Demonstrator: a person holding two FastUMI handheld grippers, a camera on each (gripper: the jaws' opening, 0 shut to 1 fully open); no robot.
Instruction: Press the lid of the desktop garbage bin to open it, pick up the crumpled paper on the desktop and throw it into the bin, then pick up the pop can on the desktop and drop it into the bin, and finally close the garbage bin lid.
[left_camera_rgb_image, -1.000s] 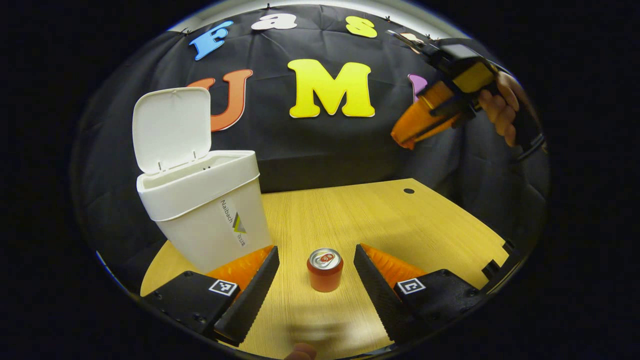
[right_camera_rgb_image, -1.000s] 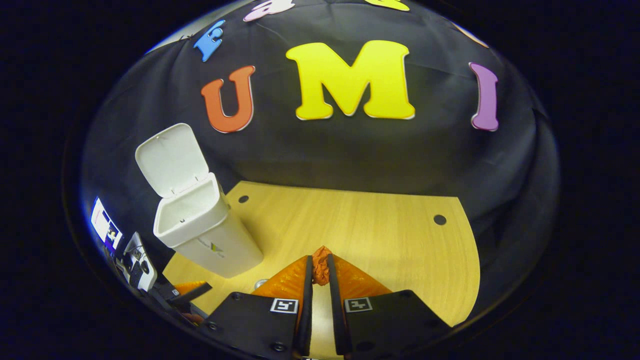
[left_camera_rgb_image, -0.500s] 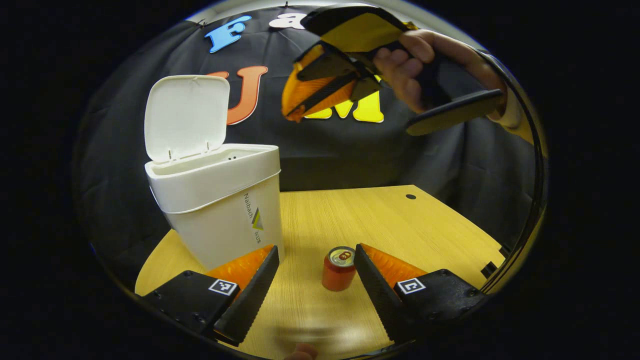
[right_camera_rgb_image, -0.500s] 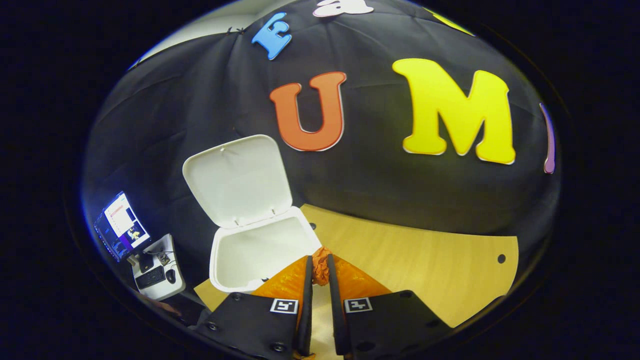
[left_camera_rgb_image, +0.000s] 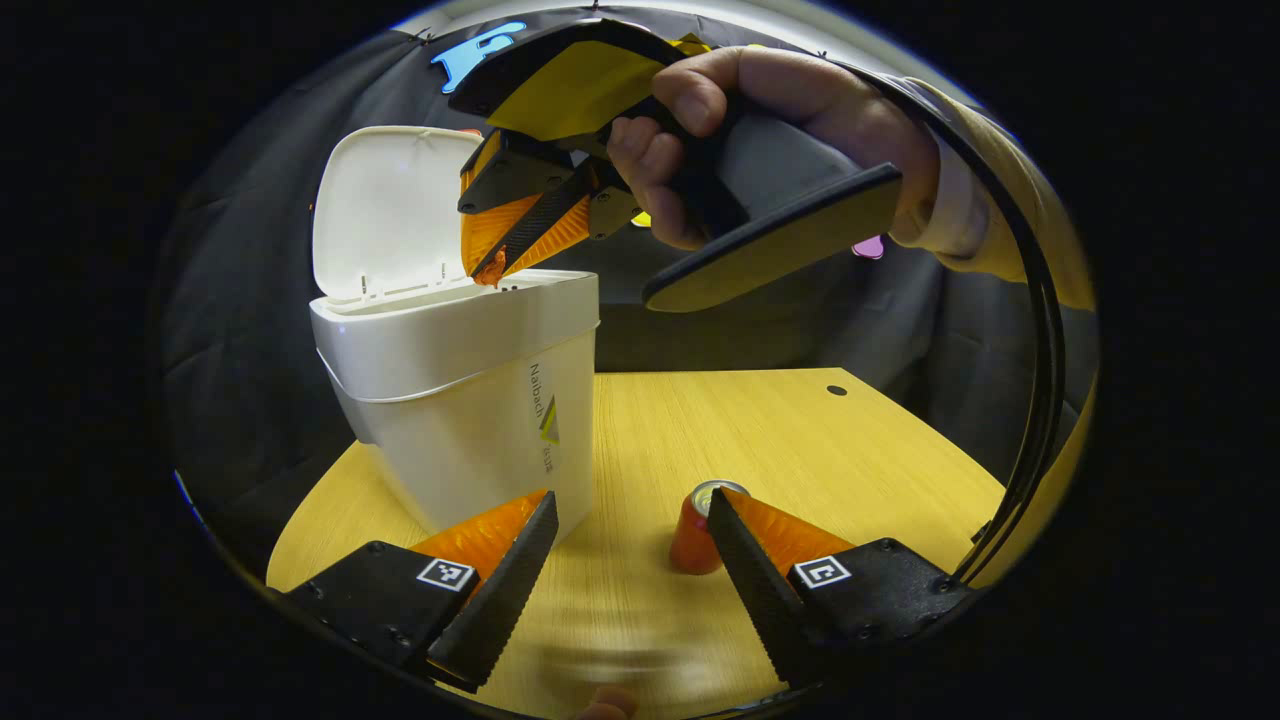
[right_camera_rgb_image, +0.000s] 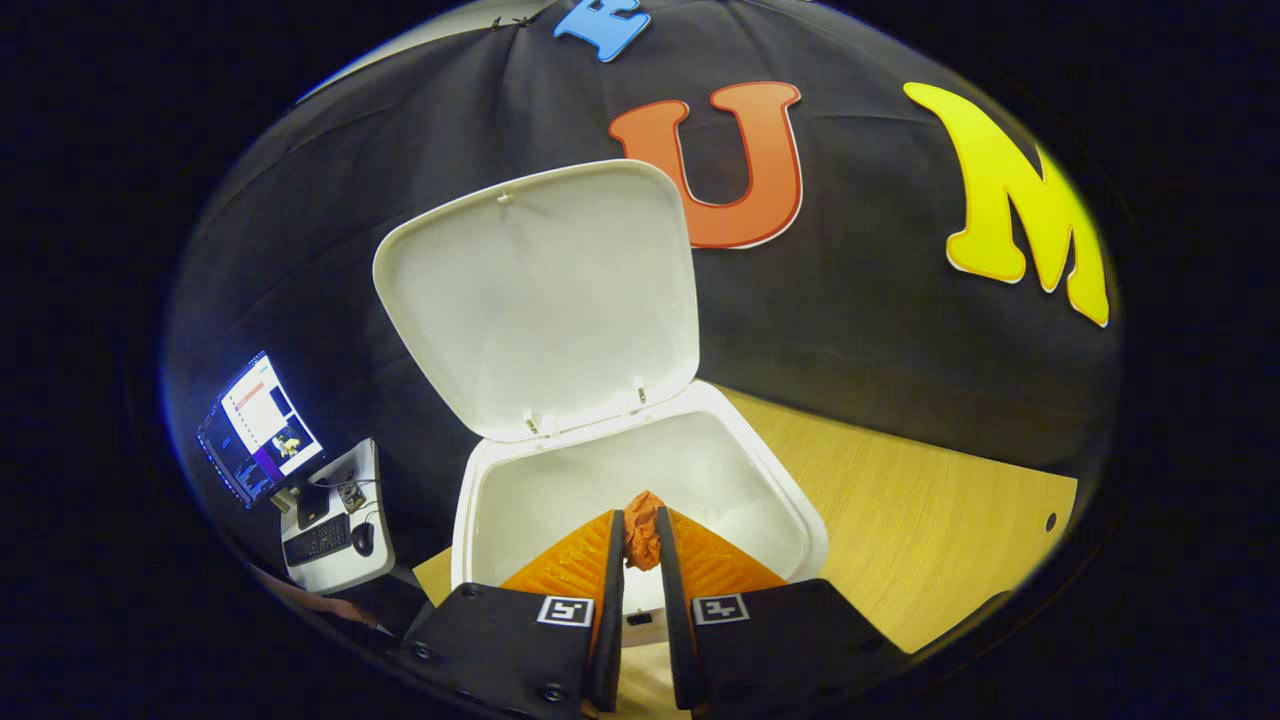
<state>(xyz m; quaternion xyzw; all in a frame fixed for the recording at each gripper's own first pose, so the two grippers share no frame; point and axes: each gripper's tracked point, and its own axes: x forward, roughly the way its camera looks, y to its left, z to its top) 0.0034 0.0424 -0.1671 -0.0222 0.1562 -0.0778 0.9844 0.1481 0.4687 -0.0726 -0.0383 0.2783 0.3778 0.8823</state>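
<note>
Right gripper (right_camera_rgb_image: 640, 535), low centre of my right gripper view, pinches the crumpled paper (right_camera_rgb_image: 641, 528) over the open bin (right_camera_rgb_image: 790, 500); next I release. Left gripper (left_camera_rgb_image: 630, 560) gapes beside the can (left_camera_rgb_image: 692, 535).

dim booth, evenly lit desk, strong fisheye bending, blurred lower edge.

This is a recording booth set up like a lab or studio, not a home. Black cloth (right_camera_rgb_image: 880, 330) hangs as a backdrop behind a bare wooden desk (left_camera_rgb_image: 760, 430) with cable holes. Off to the side, a small stand (right_camera_rgb_image: 335, 540) carries a lit monitor (right_camera_rgb_image: 258, 430), a keyboard and a mouse.
</note>
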